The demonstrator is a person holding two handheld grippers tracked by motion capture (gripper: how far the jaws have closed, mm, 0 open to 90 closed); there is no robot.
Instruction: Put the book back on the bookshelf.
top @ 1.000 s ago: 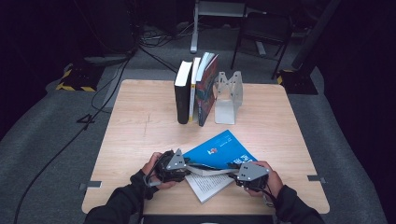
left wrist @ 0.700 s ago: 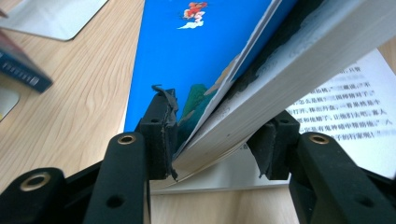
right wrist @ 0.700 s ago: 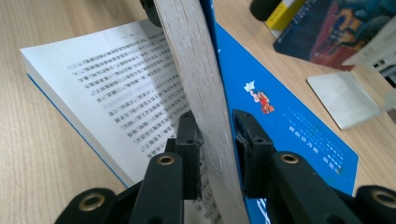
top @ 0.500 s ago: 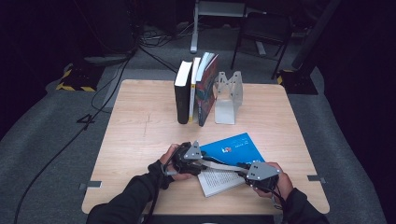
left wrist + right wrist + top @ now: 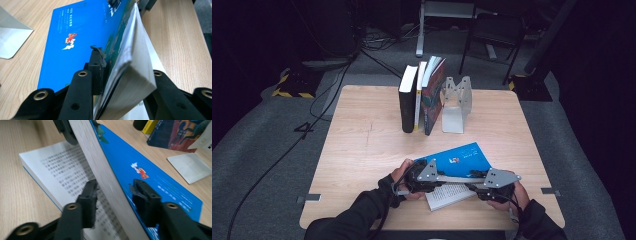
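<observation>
Blue paperback (image 5: 459, 161) lies open near the front edge of the bench (image 5: 362, 145), right of centre, blue cover facing up and a block of printed pages (image 5: 447, 195) flat under it toward the front. A second ago the book sat flatter between the hands, the cover spread wider toward the back. Now the upper part of the book is lifted up off the flat pages, standing tilted.

Left tongs (image 5: 112, 75) have just been closing. In the left gripper view their pads press the raised cover and a thick wad of leaves from both sides, so clenched on that part of the book. Right tongs (image 5: 115, 195) have just been opening. In the right gripper view the raised leaves pass between the jaws with a clear gap on the near side, so released, straddling but not pinching.

Both hands (image 5: 404, 172) meet over the book in the high view, tongs tip to tip.

Reading: the grip looks handed over to the left side, which now bears the raised half. The right looks free to re-grip or steady. Risk: loose leaves slipping out of the left pinch.

Row of upright books (image 5: 419, 97) against a grey metal bookend (image 5: 457, 102) at the back of the bench, well apart, untouched.
</observation>
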